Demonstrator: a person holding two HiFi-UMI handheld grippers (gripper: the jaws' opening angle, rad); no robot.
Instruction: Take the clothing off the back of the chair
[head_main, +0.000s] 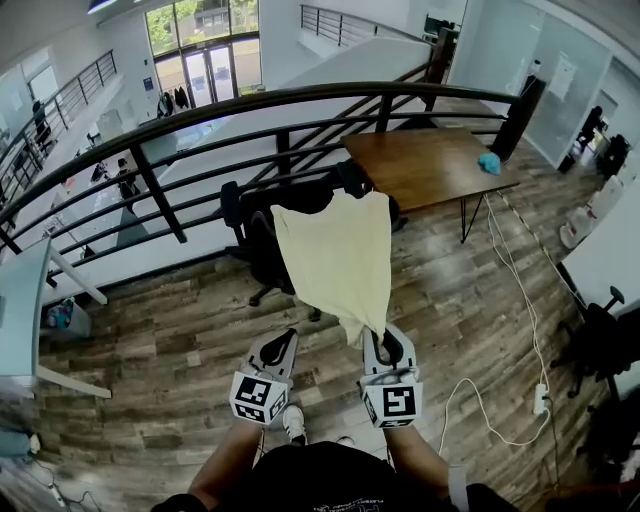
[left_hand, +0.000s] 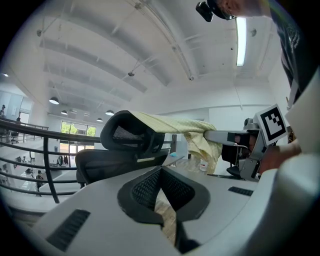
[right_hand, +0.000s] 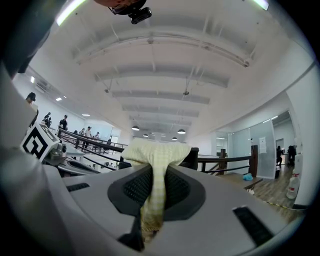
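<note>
A pale yellow garment (head_main: 335, 255) hangs over the back of a black office chair (head_main: 255, 235) and stretches down toward me. My right gripper (head_main: 380, 338) is shut on its lower corner; in the right gripper view the cloth (right_hand: 155, 152) runs straight down between the pads of that gripper (right_hand: 154, 172). The left gripper view shows the garment (left_hand: 175, 122) lying across the chair's headrest (left_hand: 127, 135), with the right gripper (left_hand: 220, 136) pinching its drooping end. My left gripper (head_main: 288, 338) is beside the right one, jaws together (left_hand: 160, 172), nothing between them.
A dark metal railing (head_main: 300, 110) runs behind the chair, with a drop beyond. A wooden table (head_main: 425, 165) with a blue cloth (head_main: 489, 162) stands at the right. A white cable and power strip (head_main: 541, 398) lie on the wood floor. Another dark chair (head_main: 600, 335) is far right, a white desk (head_main: 25, 310) far left.
</note>
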